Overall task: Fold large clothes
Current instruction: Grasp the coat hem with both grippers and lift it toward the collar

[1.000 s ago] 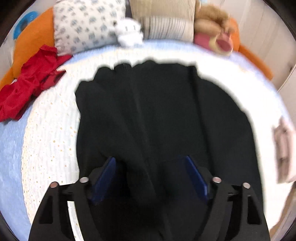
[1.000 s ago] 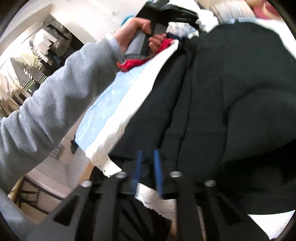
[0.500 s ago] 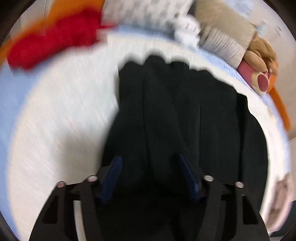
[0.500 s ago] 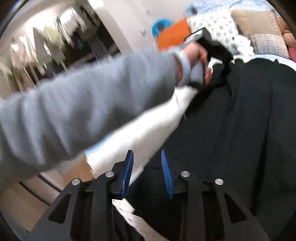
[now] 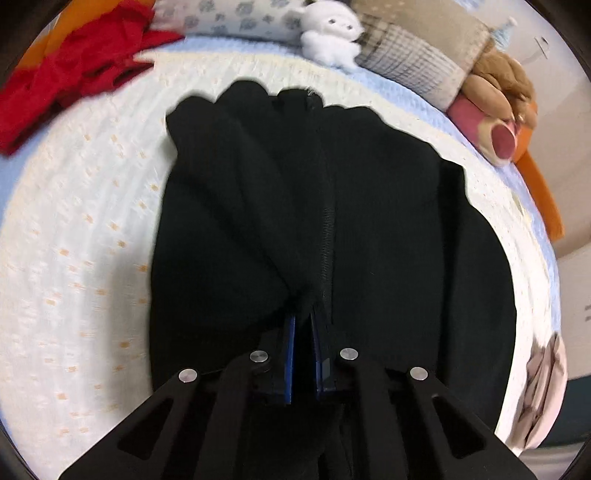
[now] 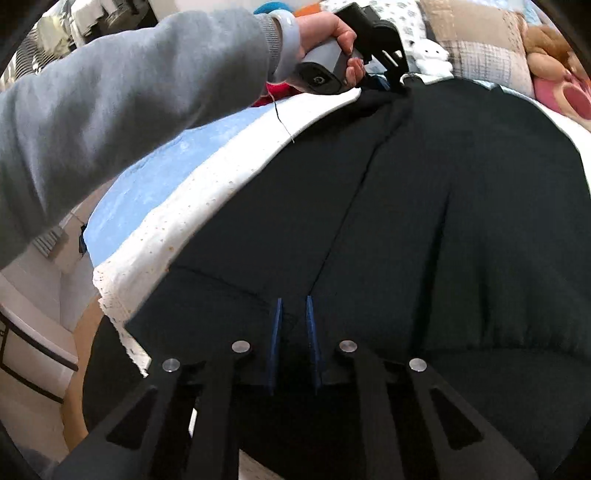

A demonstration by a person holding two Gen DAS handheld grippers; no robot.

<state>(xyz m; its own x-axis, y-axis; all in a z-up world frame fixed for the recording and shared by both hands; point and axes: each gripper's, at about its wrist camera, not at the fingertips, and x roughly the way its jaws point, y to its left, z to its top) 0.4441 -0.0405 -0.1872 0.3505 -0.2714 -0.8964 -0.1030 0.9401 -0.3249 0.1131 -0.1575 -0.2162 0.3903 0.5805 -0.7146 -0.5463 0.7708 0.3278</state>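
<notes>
**Both grippers on black garment**

Lying flat on the bed's white eyelet cover (image 5: pixel 74 240): one black knit garment (image 5: pixel 388 221), zip down the middle. Left gripper (image 5: pixel 303 325) clamped on fabric by the zip; right gripper (image 6: pixel 293 314) closing, pinching hem fabric.

The garment (image 5: pixel 332 229) is spread on the bed cover (image 5: pixel 74 240), with the crumpled clothing (image 5: pixel 70 70) lying beyond its far left corner and the pillows (image 5: pixel 417 62) and plush toys (image 5: pixel 332 33) ranged behind it.
</notes>
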